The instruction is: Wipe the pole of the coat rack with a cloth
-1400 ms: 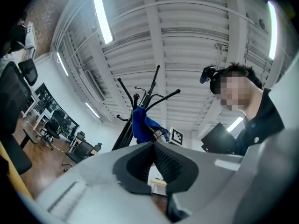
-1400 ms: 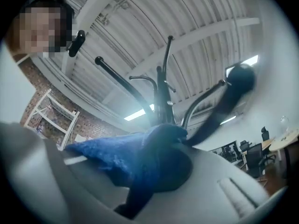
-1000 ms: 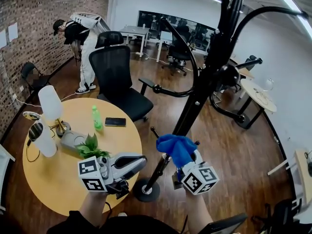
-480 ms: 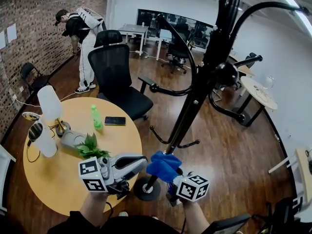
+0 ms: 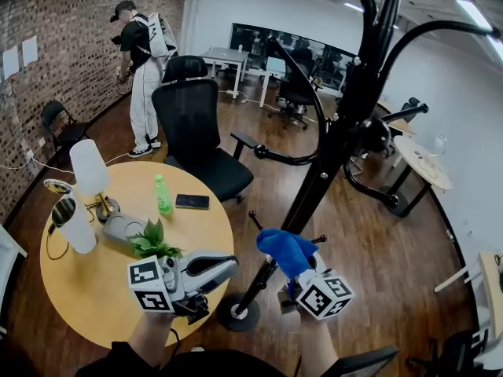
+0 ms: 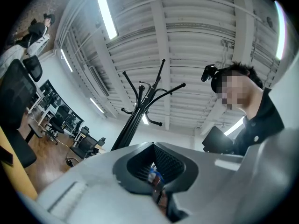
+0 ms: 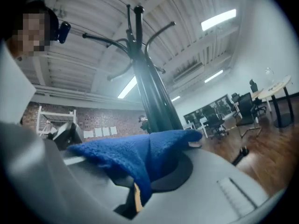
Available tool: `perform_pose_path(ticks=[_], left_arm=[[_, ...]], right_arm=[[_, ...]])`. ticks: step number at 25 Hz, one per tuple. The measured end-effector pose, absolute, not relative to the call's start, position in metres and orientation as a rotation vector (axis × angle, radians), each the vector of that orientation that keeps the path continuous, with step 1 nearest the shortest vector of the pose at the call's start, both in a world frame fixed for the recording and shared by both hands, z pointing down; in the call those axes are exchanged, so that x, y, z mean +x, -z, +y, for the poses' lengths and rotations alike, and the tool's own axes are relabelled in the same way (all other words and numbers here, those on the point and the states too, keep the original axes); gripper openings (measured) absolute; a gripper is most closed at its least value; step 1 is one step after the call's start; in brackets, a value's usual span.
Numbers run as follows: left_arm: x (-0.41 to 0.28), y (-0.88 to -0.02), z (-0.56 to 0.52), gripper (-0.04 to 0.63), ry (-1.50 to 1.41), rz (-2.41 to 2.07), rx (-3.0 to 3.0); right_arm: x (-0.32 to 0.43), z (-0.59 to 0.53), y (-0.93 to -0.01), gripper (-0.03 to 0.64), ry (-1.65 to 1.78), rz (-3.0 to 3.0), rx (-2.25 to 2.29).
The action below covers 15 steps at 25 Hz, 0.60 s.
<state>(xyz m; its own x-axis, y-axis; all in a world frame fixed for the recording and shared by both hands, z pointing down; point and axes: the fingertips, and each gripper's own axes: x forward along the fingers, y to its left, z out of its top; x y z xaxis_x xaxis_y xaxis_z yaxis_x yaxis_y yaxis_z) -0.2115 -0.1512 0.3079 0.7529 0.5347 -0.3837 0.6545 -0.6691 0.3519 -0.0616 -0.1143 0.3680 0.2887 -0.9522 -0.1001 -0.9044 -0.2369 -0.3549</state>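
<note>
Low on the pole (image 5: 313, 188), near its base (image 5: 234, 312), the right gripper (image 5: 297, 275) clamps a blue cloth (image 5: 286, 247). Wiping seems begun, with the upper stretch likely left to do. Beside the base, the left gripper (image 5: 220, 265) is closed and empty.

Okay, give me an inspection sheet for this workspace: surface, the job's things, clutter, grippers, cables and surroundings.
Surface: round yellow table left of the rack; wood floor.
Job's things: black coat rack pole, leaning in the head view; blue cloth at its lower part.
Clutter: lamp, green bottle, phone and plant on the table.
Grippers: right gripper shut on the blue cloth; left gripper shut, holding nothing.
Cables: dark cable at the table's left edge.
Surroundings: office chair; person by the brick wall.
</note>
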Motion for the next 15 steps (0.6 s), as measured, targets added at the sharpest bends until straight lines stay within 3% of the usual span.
perform_pose_path(ticks=[15], left_arm=[[-0.23, -0.283, -0.161, 0.0, 0.461, 0.903, 2.519]], right_arm=[[-0.097, -0.115, -0.101, 0.023, -0.529, 1.677, -2.107]])
